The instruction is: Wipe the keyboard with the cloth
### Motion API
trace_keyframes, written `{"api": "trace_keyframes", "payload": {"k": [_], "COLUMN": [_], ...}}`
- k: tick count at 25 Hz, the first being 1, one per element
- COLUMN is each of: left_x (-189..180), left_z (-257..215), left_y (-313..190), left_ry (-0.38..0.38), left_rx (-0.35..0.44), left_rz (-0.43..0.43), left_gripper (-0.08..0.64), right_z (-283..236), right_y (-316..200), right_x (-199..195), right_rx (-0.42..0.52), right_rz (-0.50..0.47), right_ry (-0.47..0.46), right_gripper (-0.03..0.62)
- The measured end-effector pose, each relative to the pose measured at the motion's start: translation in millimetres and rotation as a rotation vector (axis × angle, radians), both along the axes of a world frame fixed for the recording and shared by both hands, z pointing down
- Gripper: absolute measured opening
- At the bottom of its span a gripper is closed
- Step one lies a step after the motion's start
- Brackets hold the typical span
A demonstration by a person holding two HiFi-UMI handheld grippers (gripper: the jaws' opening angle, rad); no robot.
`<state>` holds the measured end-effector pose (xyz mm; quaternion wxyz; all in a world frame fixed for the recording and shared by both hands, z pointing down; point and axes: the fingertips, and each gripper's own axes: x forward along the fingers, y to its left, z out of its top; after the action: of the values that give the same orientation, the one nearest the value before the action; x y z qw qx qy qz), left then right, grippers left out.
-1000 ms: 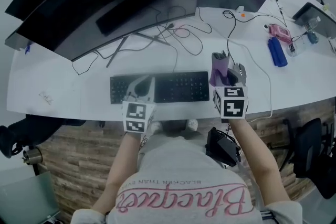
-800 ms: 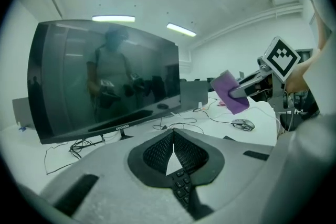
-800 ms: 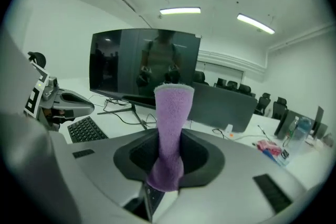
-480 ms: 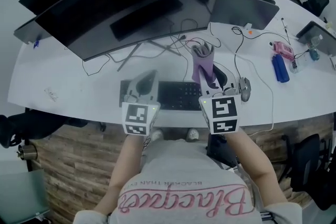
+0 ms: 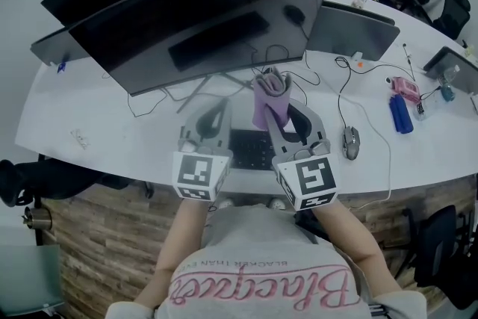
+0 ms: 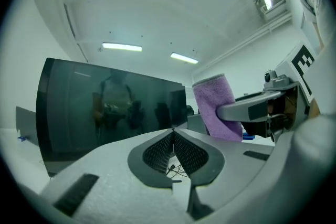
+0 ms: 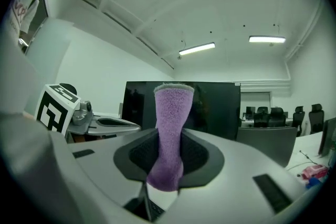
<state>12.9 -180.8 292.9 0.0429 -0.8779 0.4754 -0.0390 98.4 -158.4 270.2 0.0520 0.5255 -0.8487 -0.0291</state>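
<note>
The white tabletop (image 5: 112, 138) is holding everything, and a big dark screen (image 5: 194, 19) is standing across the back of it. The black keyboard (image 5: 250, 149) is lying flat near the front edge, partly hidden under both tools. The left hand-held gripper (image 6: 173, 134) is hanging over the keyboard's left part with its jaws pressed together and nothing between them. The right hand-held gripper (image 7: 167, 165) is pinching the purple cloth (image 7: 170, 128) by its bottom end, so most of the cloth is sticking up out of the jaws. In the head view the cloth is showing over the far side of the keyboard, and it is probably not touching the keys yet. The cloth is looking soft, fluffy and light, so it is likely bending and squashing easily and not slipping out. Gripping it low, as now, is leaving a long loose part free for rubbing. The keyboard is looking thin and light, so it may be sliding when pushed, and a gentle touch is seeming best.
</note>
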Motion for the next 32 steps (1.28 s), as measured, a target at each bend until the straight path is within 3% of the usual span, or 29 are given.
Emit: {"api": "trace_keyframes", "payload": {"k": [10, 32], "left_x": [7, 13], "left_z": [-27, -25], "left_y": [10, 23], "left_ry": [0.016, 0.024], "left_rx": [0.085, 0.110], "left_rz": [0.019, 0.065], "left_gripper": [0.006, 0.006], "right_z": [-2, 4], "right_y": [14, 26], "right_x": [-17, -19], "right_rx": [0.049, 0.074], "right_rz": [-0.010, 0.024], "right_ry": [-0.052, -0.078], "right_gripper": [0.087, 0.086]}}
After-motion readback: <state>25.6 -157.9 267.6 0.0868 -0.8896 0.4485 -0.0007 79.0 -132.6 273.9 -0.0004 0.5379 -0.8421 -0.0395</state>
